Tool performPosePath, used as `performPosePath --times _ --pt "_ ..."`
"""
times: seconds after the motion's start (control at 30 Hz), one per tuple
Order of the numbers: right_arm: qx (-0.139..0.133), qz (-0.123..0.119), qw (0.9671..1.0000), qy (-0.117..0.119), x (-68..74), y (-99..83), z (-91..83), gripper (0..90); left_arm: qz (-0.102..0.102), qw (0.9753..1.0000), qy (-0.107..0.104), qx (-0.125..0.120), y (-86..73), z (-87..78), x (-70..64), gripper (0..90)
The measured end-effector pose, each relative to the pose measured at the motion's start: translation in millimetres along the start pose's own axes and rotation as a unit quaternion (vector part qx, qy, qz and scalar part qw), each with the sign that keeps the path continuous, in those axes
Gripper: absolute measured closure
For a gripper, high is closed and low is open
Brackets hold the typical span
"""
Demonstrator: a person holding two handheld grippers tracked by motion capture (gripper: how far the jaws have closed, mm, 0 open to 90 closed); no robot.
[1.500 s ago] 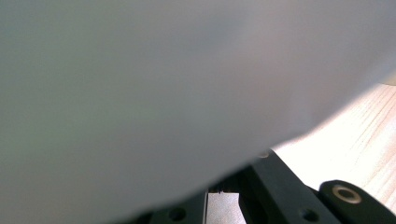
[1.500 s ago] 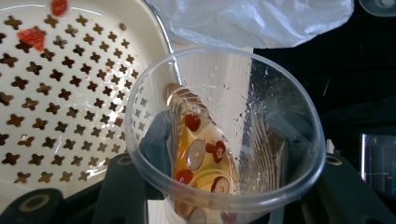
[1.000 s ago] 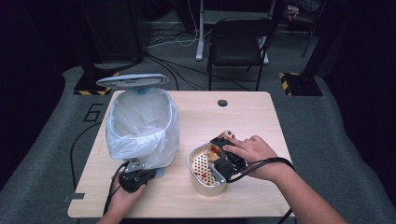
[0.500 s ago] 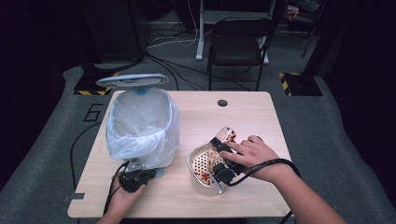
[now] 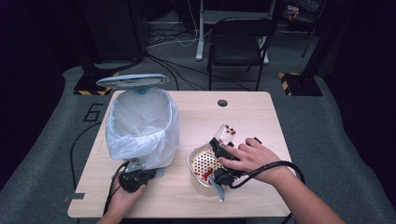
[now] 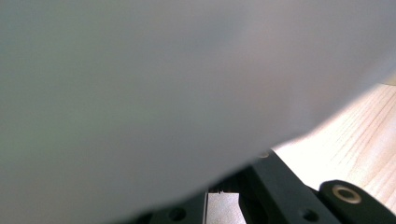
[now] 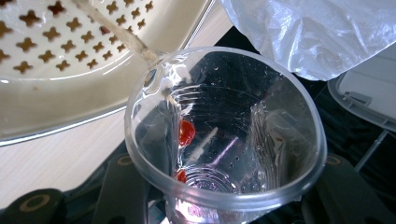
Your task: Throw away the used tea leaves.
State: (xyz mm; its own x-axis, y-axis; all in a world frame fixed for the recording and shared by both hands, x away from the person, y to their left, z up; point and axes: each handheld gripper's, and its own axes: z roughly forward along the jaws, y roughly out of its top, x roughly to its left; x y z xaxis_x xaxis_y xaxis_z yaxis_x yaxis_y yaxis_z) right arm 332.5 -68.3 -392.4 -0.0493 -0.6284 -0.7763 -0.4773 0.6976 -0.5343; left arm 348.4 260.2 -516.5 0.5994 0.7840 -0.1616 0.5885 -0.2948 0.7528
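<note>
Right tongs (image 5: 223,145) gripping clear plastic cup (image 7: 224,135), now tipped further over strainer (image 5: 201,161); liquid draining, red bits remain. Left tongs (image 5: 133,173) at bin (image 5: 140,121) base; opening unreadable.

Dim room; grey carpet (image 5: 327,140); black chair (image 5: 238,44) behind the pale wooden table (image 5: 252,116); floor cables (image 5: 173,39)

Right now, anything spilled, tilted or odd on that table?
No spill on the table. The clear cup in the right gripper is tipped, pouring a thin stream into the perforated strainer bowl; two red bits cling inside the cup. The bin stands upright.
</note>
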Motion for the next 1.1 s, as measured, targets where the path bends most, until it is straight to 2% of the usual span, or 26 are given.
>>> performPosePath --times 0.07,0.1,0.13,0.2,0.27,0.33,0.93,1.07,1.1 --pt "-0.001 -0.016 0.9999 0.002 -0.3 0.3 0.1 50.2 -0.003 1.0000 0.003 0.000 -0.2 0.1 -0.3 90.0" --pt "-0.005 -0.042 0.9990 0.014 -3.0 -0.4 0.0 50.2 -0.002 1.0000 0.002 0.000 -0.1 0.1 -0.1 90.0" --pt "-0.004 -0.041 0.9991 0.012 -2.5 -0.2 0.0 50.1 -0.001 1.0000 0.001 0.000 -0.1 0.0 0.0 90.0" --pt "-0.016 -0.009 0.9998 -0.005 2.1 2.0 2.3 50.2 -0.001 1.0000 0.002 0.000 -0.1 0.1 -0.1 90.0" --pt "-0.010 -0.035 0.9993 0.003 -0.5 1.5 1.5 50.2 -0.001 1.0000 0.002 0.000 -0.1 0.0 -0.1 90.0" --pt "-0.013 -0.026 0.9996 0.000 -0.7 1.7 1.2 50.3 -0.001 1.0000 0.001 0.000 -0.1 0.0 -0.1 90.0" --pt "-0.018 -0.029 0.9994 -0.003 -2.8 2.4 0.4 50.3 -0.002 1.0000 0.002 0.000 -0.1 0.1 -0.2 90.0" --pt "-0.019 -0.025 0.9995 -0.010 -4.1 2.1 -0.7 50.3 -0.002 1.0000 0.001 0.000 -0.1 0.1 -0.2 90.0" --pt "-0.020 -0.026 0.9994 -0.009 -4.8 1.8 -0.8 50.3 0.003 1.0000 -0.001 0.001 0.1 -0.1 0.5 90.0"
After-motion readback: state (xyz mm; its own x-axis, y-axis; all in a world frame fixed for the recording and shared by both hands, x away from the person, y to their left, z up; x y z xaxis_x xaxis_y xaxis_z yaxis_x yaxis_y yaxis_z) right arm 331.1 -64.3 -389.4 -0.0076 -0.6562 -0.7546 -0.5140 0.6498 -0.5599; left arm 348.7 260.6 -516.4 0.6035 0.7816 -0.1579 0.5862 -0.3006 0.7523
